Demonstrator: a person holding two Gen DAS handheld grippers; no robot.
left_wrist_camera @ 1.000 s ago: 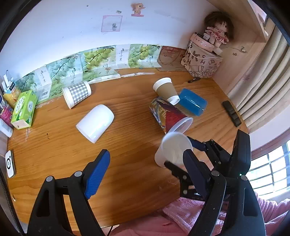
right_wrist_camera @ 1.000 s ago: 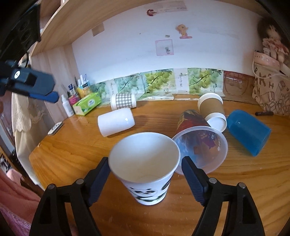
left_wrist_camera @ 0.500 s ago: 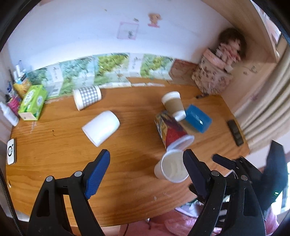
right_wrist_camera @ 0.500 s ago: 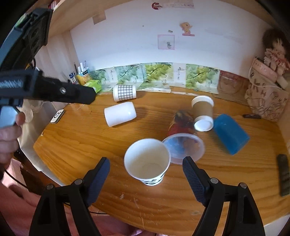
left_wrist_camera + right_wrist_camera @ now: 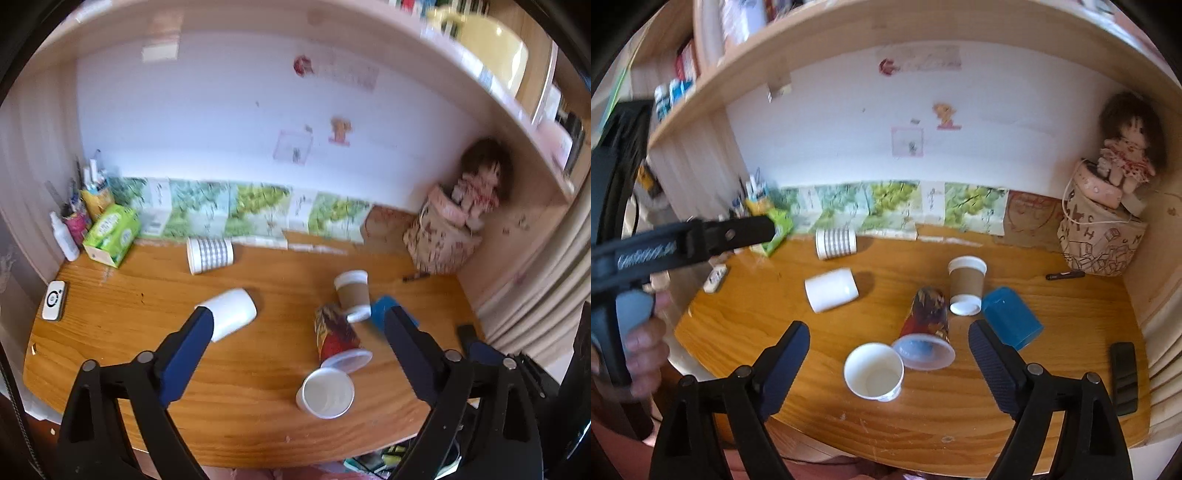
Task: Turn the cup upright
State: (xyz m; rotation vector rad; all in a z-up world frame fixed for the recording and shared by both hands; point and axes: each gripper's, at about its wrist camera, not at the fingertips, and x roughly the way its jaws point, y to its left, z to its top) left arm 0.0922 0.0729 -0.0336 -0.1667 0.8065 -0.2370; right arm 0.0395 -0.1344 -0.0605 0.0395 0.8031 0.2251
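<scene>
Both grippers, right gripper (image 5: 889, 350) and left gripper (image 5: 297, 336), spread, empty, had pulled back | white paper cup (image 5: 874, 371) released, upright between right fingers, touching fallen clear-lidded patterned cup (image 5: 926, 325) | flip judged complete

white cup (image 5: 325, 392) upright, table (image 5: 129, 325) | left gripper (image 5: 297, 334) spread, empty

Bright daylight from the right; soft shadows left of the cups (image 5: 832, 290). Left wrist view motion-blurred, right wrist view sharper. Strong fisheye bending, dark corners.
</scene>
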